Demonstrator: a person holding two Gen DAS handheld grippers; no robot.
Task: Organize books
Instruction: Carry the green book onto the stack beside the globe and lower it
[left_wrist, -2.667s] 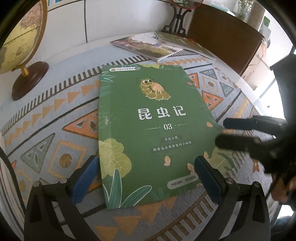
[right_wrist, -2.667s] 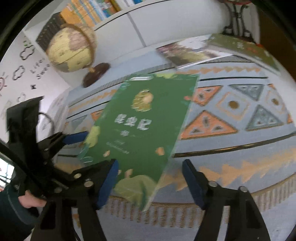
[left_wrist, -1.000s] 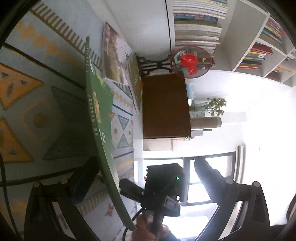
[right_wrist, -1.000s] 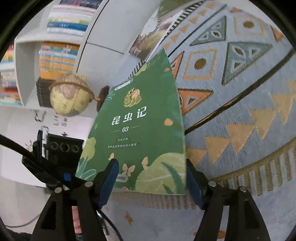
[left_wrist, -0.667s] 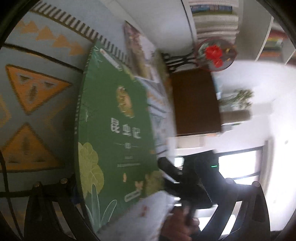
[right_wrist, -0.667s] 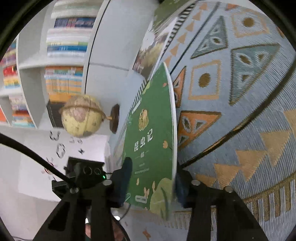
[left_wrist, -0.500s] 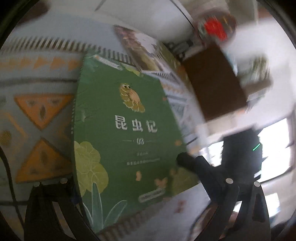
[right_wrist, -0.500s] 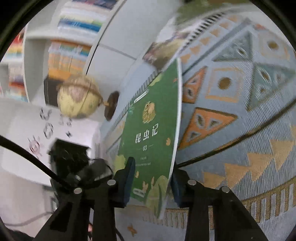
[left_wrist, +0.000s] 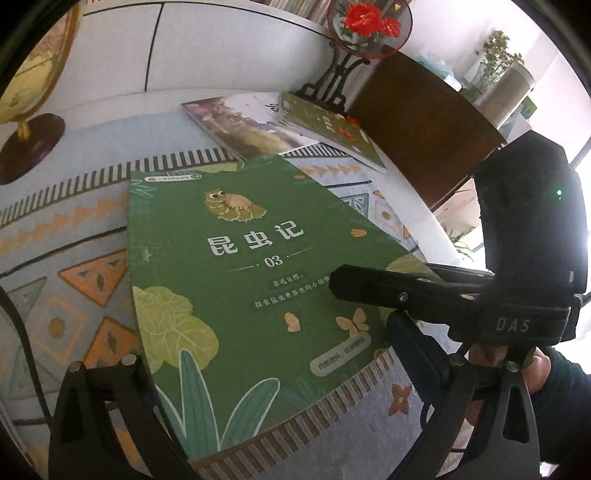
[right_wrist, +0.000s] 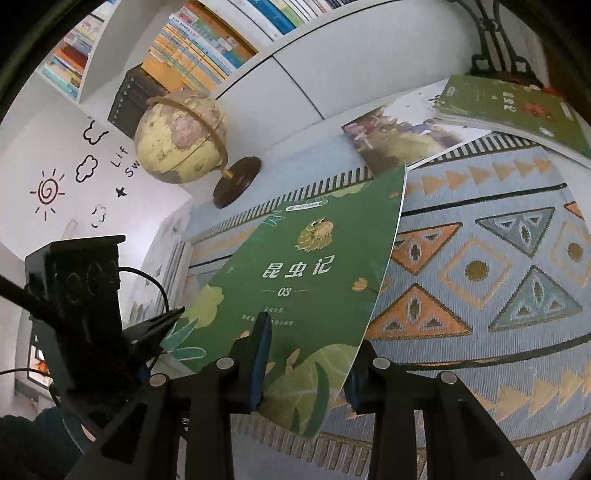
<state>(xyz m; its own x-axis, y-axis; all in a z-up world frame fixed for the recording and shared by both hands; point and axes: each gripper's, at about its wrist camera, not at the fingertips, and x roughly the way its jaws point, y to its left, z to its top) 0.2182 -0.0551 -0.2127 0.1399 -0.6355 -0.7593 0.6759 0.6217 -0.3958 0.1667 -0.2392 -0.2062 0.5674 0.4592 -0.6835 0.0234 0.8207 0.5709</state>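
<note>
The green book is held tilted above the patterned cloth of the table, clamped near its lower right corner in the right hand-held gripper, whose blue pads press on the cover and underside. The left hand-held gripper is seen spread wide, the book's lower left part lying between its fingers; whether it touches cannot be told. Only in the right wrist view are the whole globe and the bookshelf shown. Only in the left wrist view are the red flower ornament and the person's hand seen. Two further books lie at the table's far edge. A second ago the book stood nearly on edge and the right jaws were wider; now the cover is turned upward.
</note>
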